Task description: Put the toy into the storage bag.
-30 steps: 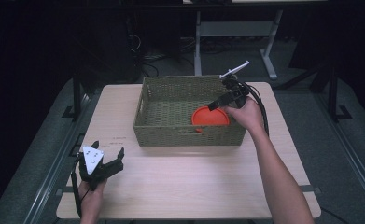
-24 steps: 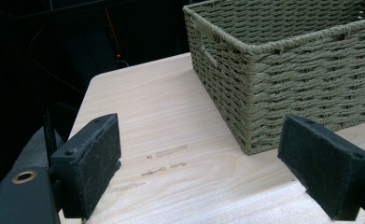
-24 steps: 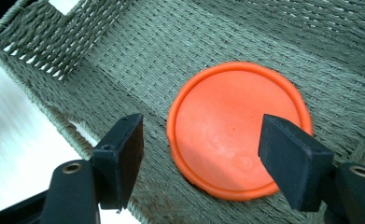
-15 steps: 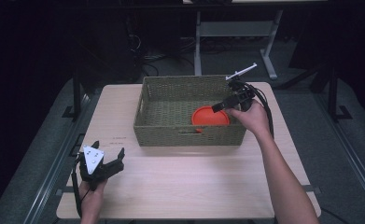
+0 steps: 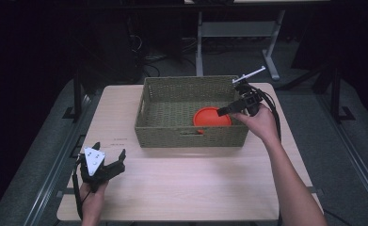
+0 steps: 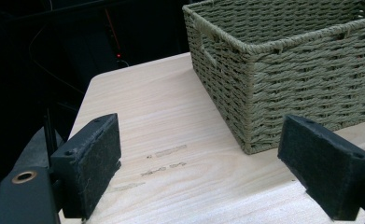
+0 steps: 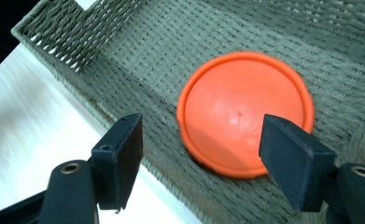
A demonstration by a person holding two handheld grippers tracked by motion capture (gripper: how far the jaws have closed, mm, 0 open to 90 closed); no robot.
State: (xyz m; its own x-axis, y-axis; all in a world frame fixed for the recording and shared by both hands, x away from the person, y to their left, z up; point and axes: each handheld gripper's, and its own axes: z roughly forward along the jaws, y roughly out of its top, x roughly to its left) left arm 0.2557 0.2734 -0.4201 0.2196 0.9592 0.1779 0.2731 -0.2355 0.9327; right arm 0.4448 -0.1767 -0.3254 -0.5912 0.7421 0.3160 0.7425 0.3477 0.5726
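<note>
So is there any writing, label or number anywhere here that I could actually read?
Small dark print on the wooden table, two short lines near the basket: too blurred to read.
Orange disc in the basket: no lettering that I can make out.
Nothing else bears text.

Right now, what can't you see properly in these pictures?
- Orange disc, high view: its near edge is hidden behind the basket front wall.
- Basket, left claw view: cut off by the top and right edges, inside hidden by its wall.
- Small print on the table, left claw view: too faint to read.
- Right claw view: basket's far part is cut off.
</note>
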